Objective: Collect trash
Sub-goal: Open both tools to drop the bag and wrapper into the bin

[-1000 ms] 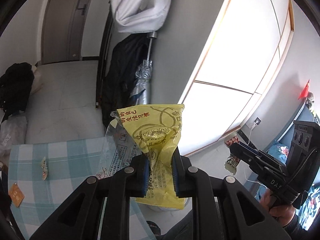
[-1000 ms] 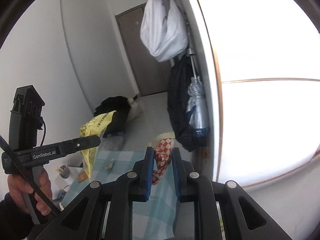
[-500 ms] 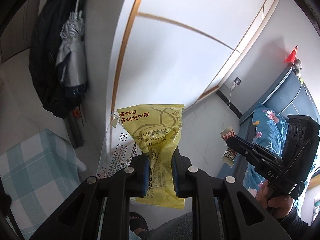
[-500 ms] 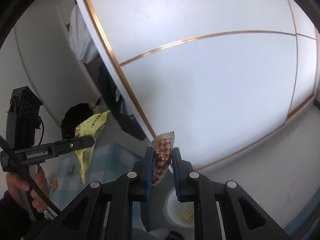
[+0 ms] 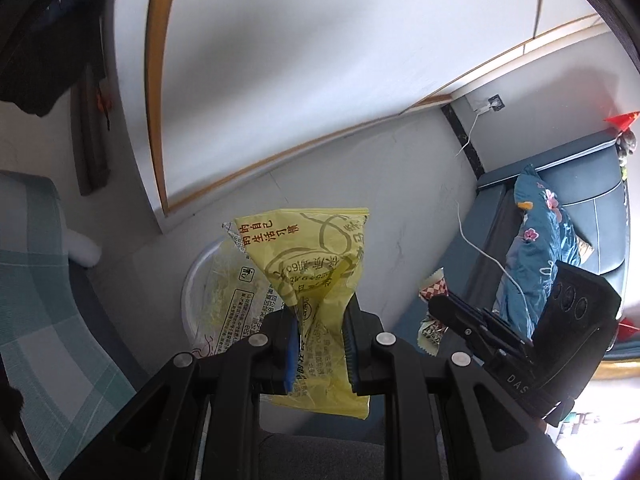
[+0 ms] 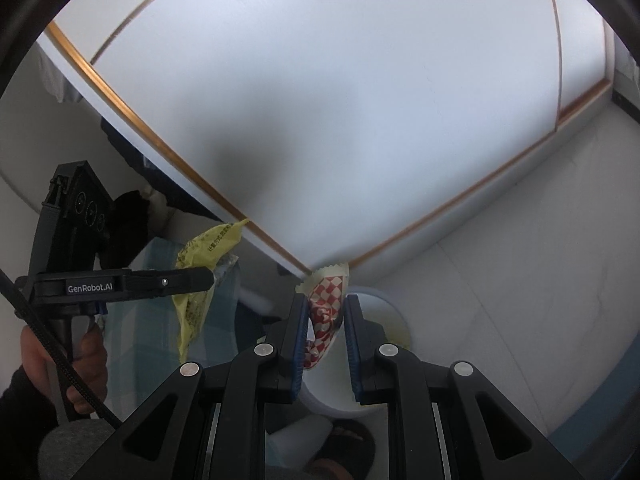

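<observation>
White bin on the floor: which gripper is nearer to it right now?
Hard to call; right looks slightly nearer. The right gripper holds the checkered wrapper above the white bin. The left gripper holds the yellow wrapper over its rim.

Grippers: we count two, the left gripper (image 5: 320,344) at lower centre of its own view and the right gripper (image 6: 325,332) at lower centre of its view.
Wrappers: we count three, one yellow wrapper (image 5: 316,276), one clear printed wrapper (image 5: 240,304) just left of it, one red-checked wrapper (image 6: 326,300).
Bins: we see one white bin (image 5: 192,280), centre left.
Checked tablecloths: one checked tablecloth (image 5: 36,280), at the left edge.
Sofas: one blue sofa (image 5: 592,200), at the right.
Flags: one red flag (image 5: 622,120), upper right.
Hands: one hand (image 6: 86,360), lower left.
</observation>
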